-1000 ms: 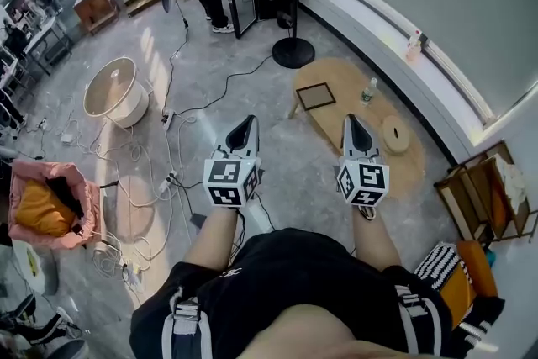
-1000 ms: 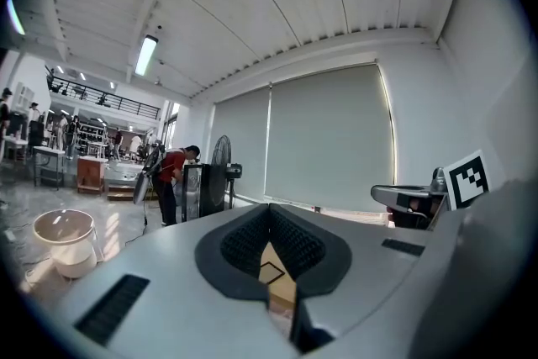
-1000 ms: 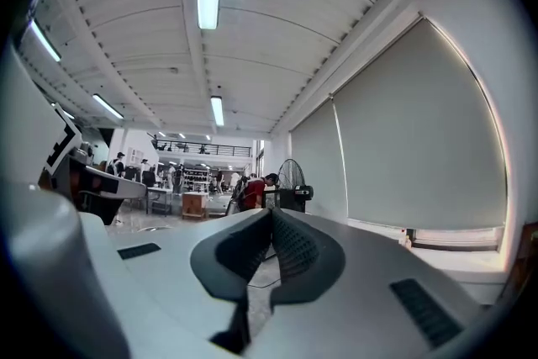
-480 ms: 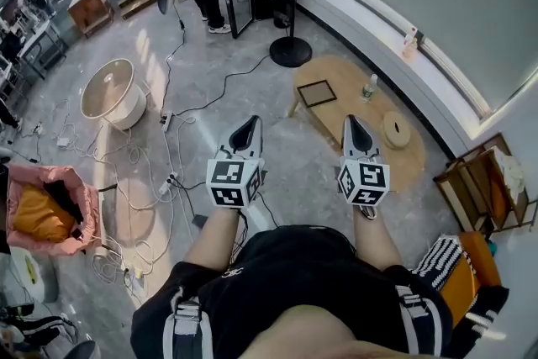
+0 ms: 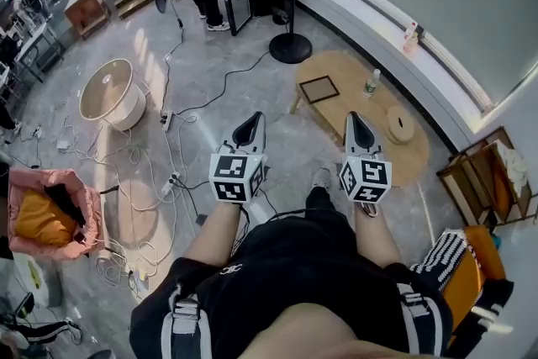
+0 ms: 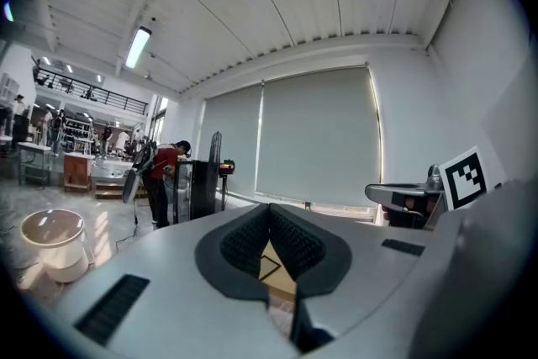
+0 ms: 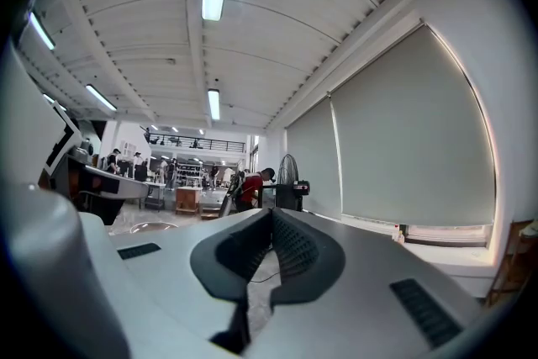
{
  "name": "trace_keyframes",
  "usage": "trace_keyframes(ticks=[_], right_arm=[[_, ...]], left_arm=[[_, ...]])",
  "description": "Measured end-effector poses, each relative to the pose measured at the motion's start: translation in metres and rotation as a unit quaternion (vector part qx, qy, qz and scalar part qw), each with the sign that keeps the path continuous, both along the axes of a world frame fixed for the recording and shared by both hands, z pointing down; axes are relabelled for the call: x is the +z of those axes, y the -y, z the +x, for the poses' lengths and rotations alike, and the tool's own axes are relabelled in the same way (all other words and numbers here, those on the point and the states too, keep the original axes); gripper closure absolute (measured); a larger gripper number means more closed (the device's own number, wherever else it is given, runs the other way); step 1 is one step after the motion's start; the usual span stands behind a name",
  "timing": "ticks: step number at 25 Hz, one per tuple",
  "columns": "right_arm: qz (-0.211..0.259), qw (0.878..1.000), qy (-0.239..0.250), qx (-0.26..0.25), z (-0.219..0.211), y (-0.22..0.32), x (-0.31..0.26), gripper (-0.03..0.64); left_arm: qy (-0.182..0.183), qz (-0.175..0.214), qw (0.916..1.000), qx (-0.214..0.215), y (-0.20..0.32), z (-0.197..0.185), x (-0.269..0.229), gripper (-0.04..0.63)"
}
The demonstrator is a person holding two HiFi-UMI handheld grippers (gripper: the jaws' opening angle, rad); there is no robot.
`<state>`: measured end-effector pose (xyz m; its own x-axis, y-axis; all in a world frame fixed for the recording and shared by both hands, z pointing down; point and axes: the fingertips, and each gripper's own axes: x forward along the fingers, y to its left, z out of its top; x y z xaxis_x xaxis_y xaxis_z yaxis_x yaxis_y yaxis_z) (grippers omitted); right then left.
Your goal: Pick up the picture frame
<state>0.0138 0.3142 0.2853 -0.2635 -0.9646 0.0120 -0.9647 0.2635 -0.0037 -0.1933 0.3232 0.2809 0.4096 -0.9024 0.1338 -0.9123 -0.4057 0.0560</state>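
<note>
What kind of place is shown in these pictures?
Probably a large workshop or lab hall, not a home: loose cables trail over the floor, a standing fan is plugged in nearby, and workbenches with people fill the far end.

Picture frame on table

The left gripper and the right gripper are held out side by side ahead of the body, pointed roughly level. On each, the jaws are seen closed together. The grippers are carried on bare forearms stretched forward.
</note>
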Motion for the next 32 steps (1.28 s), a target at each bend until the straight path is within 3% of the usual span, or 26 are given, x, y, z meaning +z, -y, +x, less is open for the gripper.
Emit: trace_keyframes(ticks=[5, 10, 17, 24, 32], right_arm=[[0.002, 1.0, 0.004, -0.002, 0.003, 0.036, 0.01, 0.6], [0.002, 1.0, 0.008, -0.009, 0.008, 0.107, 0.022, 0.6], [-0.007, 1.0, 0.005, -0.029, 0.019, 0.235, 0.029, 0.6], [-0.028, 0.999, 0.007, -0.044, 0.061, 0.375, 0.034, 0.6], [-0.037, 0.998, -0.005, -0.058, 0.102, 0.521, 0.029, 0.6]], left_arm=[[0.006, -0.001, 1.0, -0.006, 0.033, 0.0, 0.01, 0.574], [0.009, 0.002, 0.9997, -0.022, 0.094, 0.0, 0.019, 0.574], [0.006, -0.014, 0.9992, -0.036, 0.218, 0.016, 0.029, 0.574], [0.012, -0.034, 0.9982, -0.048, 0.35, 0.058, 0.034, 0.574], [0.013, -0.029, 0.9979, -0.056, 0.496, 0.102, 0.026, 0.574]])
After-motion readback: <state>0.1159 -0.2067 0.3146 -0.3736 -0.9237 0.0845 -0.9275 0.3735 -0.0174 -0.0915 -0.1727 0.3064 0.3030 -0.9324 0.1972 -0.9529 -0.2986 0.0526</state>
